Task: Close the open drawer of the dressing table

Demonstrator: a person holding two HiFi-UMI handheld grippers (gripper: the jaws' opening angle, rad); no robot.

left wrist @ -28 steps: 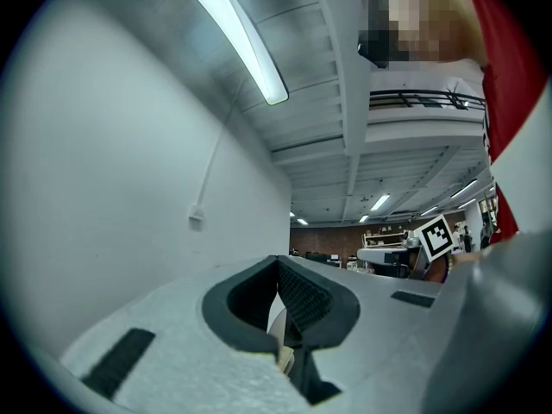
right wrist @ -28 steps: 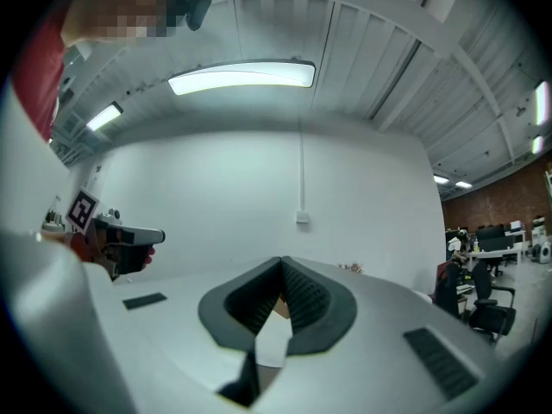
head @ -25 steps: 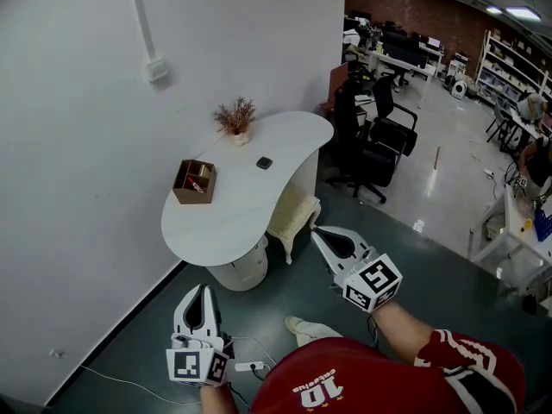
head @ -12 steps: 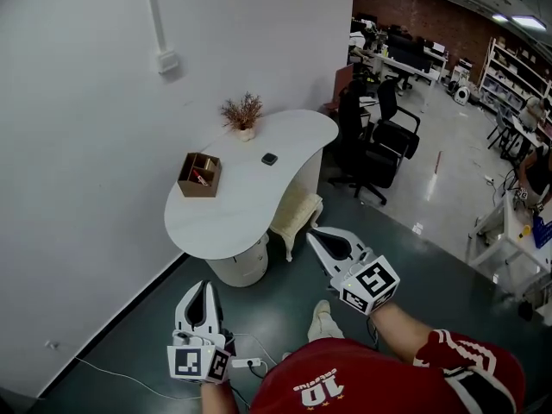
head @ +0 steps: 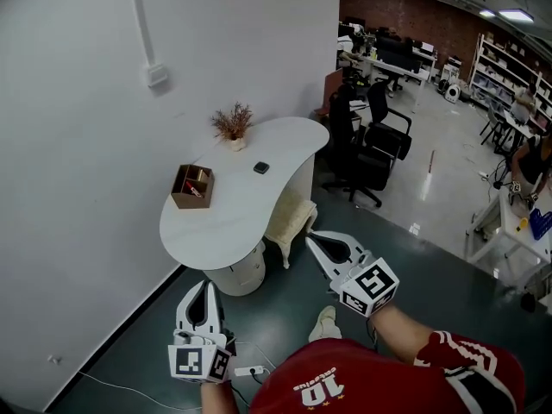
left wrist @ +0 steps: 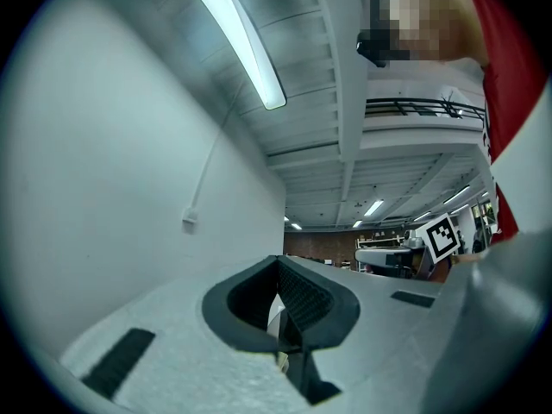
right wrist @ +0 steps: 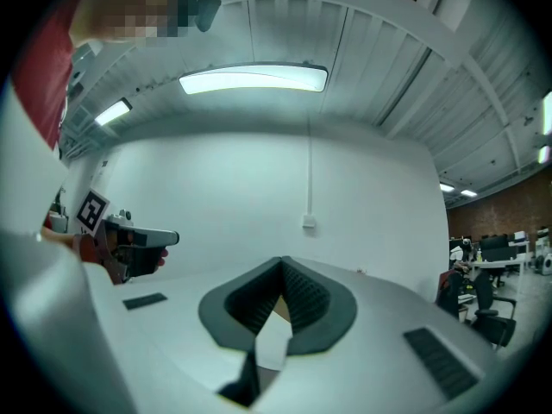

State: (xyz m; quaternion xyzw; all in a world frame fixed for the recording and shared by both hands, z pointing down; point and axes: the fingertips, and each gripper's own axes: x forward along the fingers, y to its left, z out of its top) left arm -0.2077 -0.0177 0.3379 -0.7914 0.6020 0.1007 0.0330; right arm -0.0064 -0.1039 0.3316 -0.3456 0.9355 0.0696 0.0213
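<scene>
The white dressing table (head: 246, 198) stands against the wall, with its round drawer base (head: 238, 274) under the near end. From here I cannot tell how far a drawer stands out. My left gripper (head: 203, 286) is held low at the bottom left, short of the base, with its jaws shut on nothing (left wrist: 278, 262). My right gripper (head: 310, 237) floats near the cream stool (head: 290, 217), pointing at the table, also shut and empty (right wrist: 282, 262). Neither gripper touches the table.
On the tabletop sit a wooden box (head: 191, 186), a dried plant (head: 233, 122) and a small dark object (head: 260, 168). Black office chairs (head: 376, 147) stand behind the table. A power strip (head: 248, 370) and cable lie on the floor by my foot (head: 325, 323).
The head view has swayed a little, so the table sits slightly differently in the picture. My foot has stepped forward. Both grippers hold about the same place and stay shut.
</scene>
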